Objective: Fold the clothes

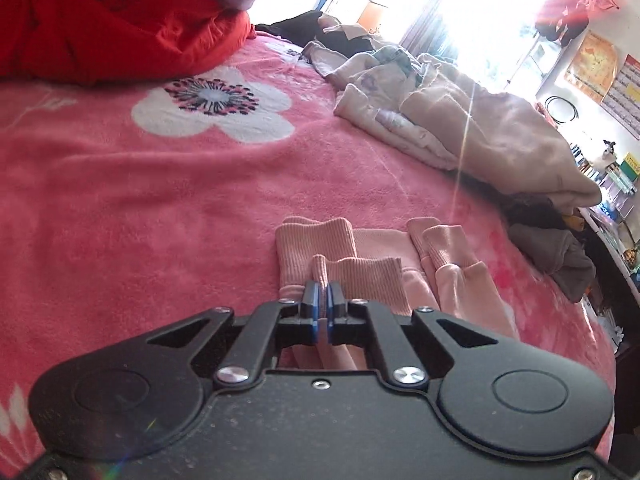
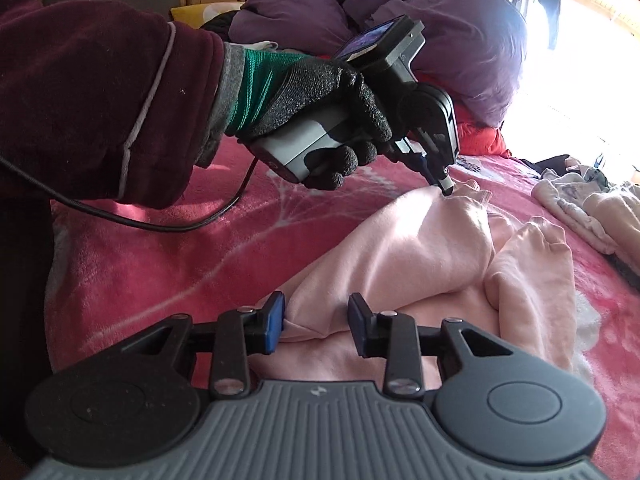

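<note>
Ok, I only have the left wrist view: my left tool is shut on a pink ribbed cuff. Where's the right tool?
Observer: The right tool is open at the near edge of the pink garment, with a fold between its fingers, not clamped.
Operator: Is the garment lying flat?
Observer: No, it humps up between the two tools; the left tool pinches its far end.
Operator: Anything that could snag?
Observer: A black cable trails from the gloved left hand across the pink blanket, apart from the garment.
</note>
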{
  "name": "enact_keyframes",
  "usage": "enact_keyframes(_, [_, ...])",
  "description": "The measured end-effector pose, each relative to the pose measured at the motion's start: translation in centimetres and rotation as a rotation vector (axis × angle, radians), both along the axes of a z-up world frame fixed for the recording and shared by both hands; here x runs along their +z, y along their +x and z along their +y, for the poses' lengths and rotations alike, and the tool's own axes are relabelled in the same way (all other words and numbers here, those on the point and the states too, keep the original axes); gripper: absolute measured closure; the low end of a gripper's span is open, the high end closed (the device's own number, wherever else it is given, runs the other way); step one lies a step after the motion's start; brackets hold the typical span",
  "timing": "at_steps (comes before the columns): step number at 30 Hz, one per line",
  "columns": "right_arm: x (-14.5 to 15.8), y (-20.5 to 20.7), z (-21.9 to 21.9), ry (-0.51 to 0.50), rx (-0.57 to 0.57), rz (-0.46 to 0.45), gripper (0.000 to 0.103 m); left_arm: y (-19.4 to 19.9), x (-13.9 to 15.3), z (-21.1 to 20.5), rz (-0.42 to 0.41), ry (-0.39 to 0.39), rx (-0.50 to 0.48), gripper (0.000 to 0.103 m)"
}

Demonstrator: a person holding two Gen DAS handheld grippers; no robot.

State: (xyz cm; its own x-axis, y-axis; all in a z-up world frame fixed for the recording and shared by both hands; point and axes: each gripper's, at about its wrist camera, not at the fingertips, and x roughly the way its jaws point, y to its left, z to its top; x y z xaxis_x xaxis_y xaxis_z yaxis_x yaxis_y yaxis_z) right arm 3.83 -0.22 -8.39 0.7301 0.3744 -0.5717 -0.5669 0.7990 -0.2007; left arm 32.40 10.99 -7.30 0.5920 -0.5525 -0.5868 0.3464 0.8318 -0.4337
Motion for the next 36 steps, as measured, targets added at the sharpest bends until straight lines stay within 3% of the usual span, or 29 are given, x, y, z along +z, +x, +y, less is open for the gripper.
enact_keyframes(7, [0.2,-0.3,-0.2,-0.011,-0.017,-0.006,0.059,-0.5,0.7,0.0,-0.016,0.01,-0.015,0.098])
enact_keyframes(11, [1.2,-0.9,-0.6,0.002,-0.023,-0.027,0.058,-1.4,1.9,0.7,-0.048,0.037,0.017,0.092])
enact_keyframes(15, [2.2,-1.4,-0.1,0.012,-0.011,-0.065,0.058,-2.7,3.1,1.6,-0.096,0.025,0.026,0.092])
enact_keyframes(20, [2.5,-0.5,0.4,0.031,-0.011,-0.084,0.058,-3.6,3.7,-0.1,-0.17,0.056,-0.105,0.092])
enact_keyframes(24, [2.0,1.4,0.1,0.07,-0.036,-0.048,0.058,-3.2,2.0,-2.6,-0.176,0.179,-0.168,0.092])
enact_keyframes(26, [0.8,2.5,0.0,0.067,-0.018,0.055,0.056,-2.4,0.3,-3.3,-0.161,0.3,-0.133,0.092])
enact_keyframes(28, [0.3,2.5,-0.4,0.075,-0.017,0.066,0.056,-1.9,-0.1,-2.8,-0.137,0.245,-0.114,0.092])
enact_keyframes(33, [0.6,2.3,-0.8,0.105,-0.01,0.058,0.055,-2.2,0.9,-2.5,-0.181,0.176,-0.116,0.092])
enact_keyframes(36, [1.2,2.2,-1.4,0.153,-0.015,0.061,0.055,-2.0,-0.2,-3.7,-0.171,0.239,-0.136,0.092])
